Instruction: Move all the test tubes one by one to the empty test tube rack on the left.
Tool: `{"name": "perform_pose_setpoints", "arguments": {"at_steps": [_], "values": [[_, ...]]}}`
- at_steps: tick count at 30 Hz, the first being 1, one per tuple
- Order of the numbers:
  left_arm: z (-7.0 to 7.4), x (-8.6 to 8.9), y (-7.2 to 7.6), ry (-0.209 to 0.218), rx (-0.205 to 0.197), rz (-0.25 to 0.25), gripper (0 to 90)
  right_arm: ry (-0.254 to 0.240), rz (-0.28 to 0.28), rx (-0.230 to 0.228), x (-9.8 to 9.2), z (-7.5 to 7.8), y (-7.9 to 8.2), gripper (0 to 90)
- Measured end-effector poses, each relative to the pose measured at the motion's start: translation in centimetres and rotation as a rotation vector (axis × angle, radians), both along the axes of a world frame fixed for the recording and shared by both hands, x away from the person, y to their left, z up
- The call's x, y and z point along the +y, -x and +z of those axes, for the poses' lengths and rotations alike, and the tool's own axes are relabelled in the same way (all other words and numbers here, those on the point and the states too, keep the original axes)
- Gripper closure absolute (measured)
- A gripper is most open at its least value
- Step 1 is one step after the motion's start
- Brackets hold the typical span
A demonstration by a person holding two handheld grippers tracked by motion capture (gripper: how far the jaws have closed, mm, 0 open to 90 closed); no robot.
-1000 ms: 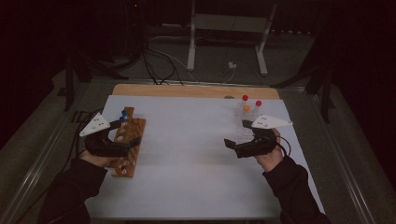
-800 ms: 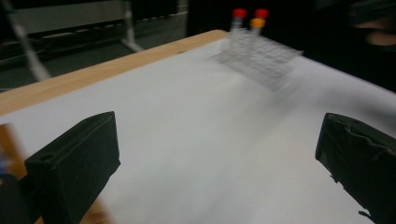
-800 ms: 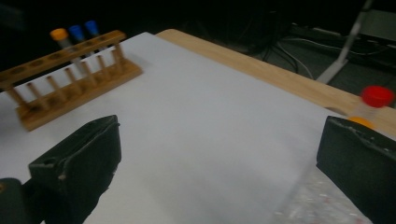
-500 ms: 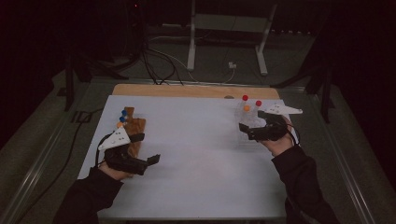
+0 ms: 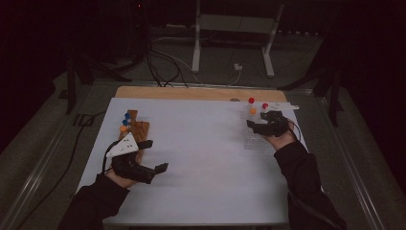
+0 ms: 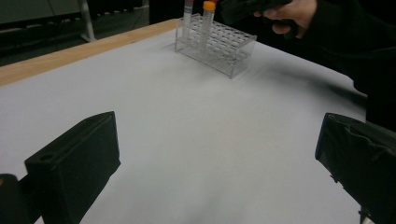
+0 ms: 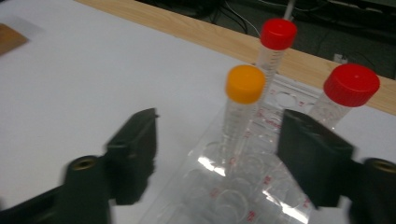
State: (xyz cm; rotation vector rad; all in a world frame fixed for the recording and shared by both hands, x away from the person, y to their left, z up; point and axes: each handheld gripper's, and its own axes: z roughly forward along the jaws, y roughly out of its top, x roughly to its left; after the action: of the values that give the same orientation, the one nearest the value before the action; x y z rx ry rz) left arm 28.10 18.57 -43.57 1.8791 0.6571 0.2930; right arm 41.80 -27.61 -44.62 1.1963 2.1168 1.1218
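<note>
A clear tube rack (image 5: 253,140) stands at the far right of the white table. It holds an orange-capped tube (image 7: 245,84) and two red-capped tubes (image 7: 278,33) (image 7: 351,85). My right gripper (image 5: 249,125) hovers over this rack. Its jaws have just been closing and the orange-capped tube stands in the gap between them, untouched by the pads (image 7: 135,149). My left gripper (image 5: 155,154) is low at the near left with its jaws wide apart over bare table, holding nothing. In the left gripper view the rack (image 6: 215,46) and the right gripper (image 6: 247,7) show far off.
A wooden rack (image 5: 136,129) with blue and orange-capped tubes stands at the left, just beyond my left hand. A wooden strip (image 5: 191,93) runs along the table's far edge. Cables and a stand's legs lie on the floor beyond.
My left gripper has come away from the wooden rack toward the near side and centre. My right gripper has moved away from me to the clear rack, and its jaws look narrower.
</note>
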Motion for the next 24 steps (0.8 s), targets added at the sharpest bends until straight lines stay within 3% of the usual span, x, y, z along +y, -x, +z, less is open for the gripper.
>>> {"name": "perform_pose_setpoints", "arguments": {"at_steps": [4,9,24], "values": [[0.0,-0.1,0.0,-0.001,0.004,-0.007,0.6,0.04,-0.01,0.009,0.0,-0.3,-0.8,50.5],[-0.1,-0.2,-0.1,-0.008,0.006,-0.007,0.6,0.077,-0.011,0.029,0.1,-0.7,-1.8,59.1],[-0.1,-0.1,-0.1,-0.008,0.007,-0.013,0.7,0.092,-0.001,0.067,0.9,-1.4,-3.3,73.8]]}}
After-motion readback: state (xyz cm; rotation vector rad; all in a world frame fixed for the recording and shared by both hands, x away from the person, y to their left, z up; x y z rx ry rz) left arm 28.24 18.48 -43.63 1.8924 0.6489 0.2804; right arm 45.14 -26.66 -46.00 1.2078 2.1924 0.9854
